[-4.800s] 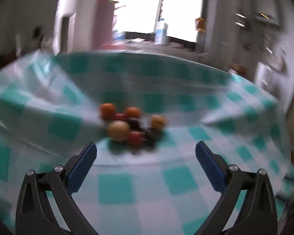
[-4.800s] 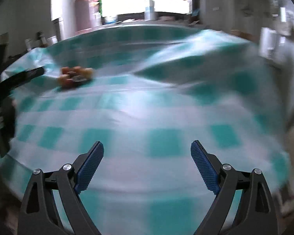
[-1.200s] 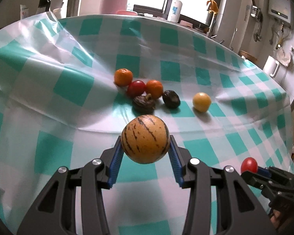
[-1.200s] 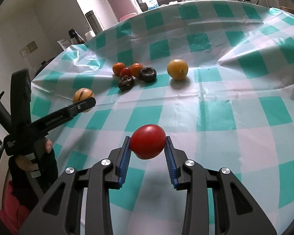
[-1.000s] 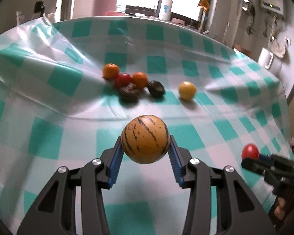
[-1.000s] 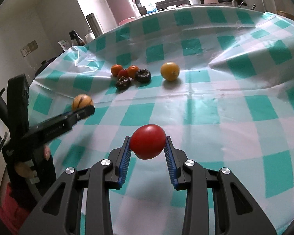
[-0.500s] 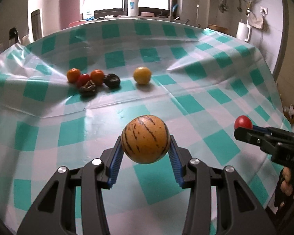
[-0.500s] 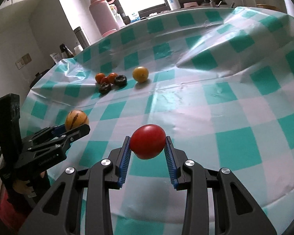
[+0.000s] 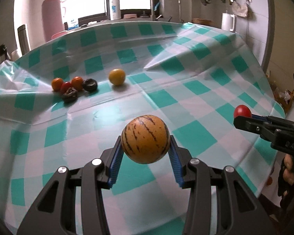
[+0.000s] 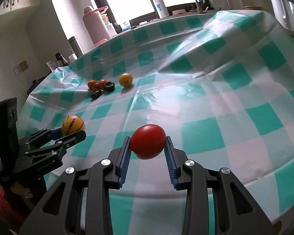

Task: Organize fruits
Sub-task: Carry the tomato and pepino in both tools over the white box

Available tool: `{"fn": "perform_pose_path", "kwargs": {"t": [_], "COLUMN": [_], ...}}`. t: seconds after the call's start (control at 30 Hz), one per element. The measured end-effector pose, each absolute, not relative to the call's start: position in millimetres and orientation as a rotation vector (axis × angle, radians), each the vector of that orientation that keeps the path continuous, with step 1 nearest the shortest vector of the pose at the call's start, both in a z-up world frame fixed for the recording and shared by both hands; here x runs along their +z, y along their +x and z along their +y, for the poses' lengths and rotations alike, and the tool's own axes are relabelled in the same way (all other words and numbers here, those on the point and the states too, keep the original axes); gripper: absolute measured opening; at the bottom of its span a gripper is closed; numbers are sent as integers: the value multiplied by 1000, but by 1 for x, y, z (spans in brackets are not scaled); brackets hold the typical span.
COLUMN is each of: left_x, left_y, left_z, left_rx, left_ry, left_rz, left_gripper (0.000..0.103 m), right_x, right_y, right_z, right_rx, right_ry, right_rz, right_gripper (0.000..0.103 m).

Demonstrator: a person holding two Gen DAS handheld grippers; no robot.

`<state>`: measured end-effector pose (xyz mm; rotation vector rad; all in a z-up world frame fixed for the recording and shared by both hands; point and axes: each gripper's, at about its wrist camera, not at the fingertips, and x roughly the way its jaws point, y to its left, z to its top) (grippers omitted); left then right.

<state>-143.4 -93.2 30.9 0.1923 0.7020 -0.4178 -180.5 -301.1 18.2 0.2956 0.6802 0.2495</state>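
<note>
Teal-and-white checked tablecloth (image 9: 196, 90), brown-striped orange melon (image 9: 145, 139), red tomato (image 10: 148, 141)

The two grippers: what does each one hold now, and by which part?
The left gripper holds a round tan fruit with dark stripes by its two opposite sides. The right gripper holds a smooth red tomato, also by its sides.

The right claw (image 9: 243, 118) is covering the tomato's (image 9: 242, 111) lower half; the two dark fruits (image 9: 79, 91) are proving too small to identify.
</note>
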Motion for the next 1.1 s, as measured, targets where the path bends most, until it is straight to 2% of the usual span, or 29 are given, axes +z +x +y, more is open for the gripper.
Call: {"fn": "perform_pose_path", "kwargs": {"t": [0.77, 1.1], "left_x": [36, 26], "left_y": [-226, -279], "left_z": [-224, -295], "left_rx": [-746, -948], "left_ry": [376, 529], "left_rz": [586, 536], "left_gripper": [45, 45], "right_x": [1, -23], "right_y": [-283, -325], "right_z": [-431, -488], "right_rx": [21, -181], "right_ry": [428, 462], "right_rz": [543, 551], "right_gripper": [35, 35]}}
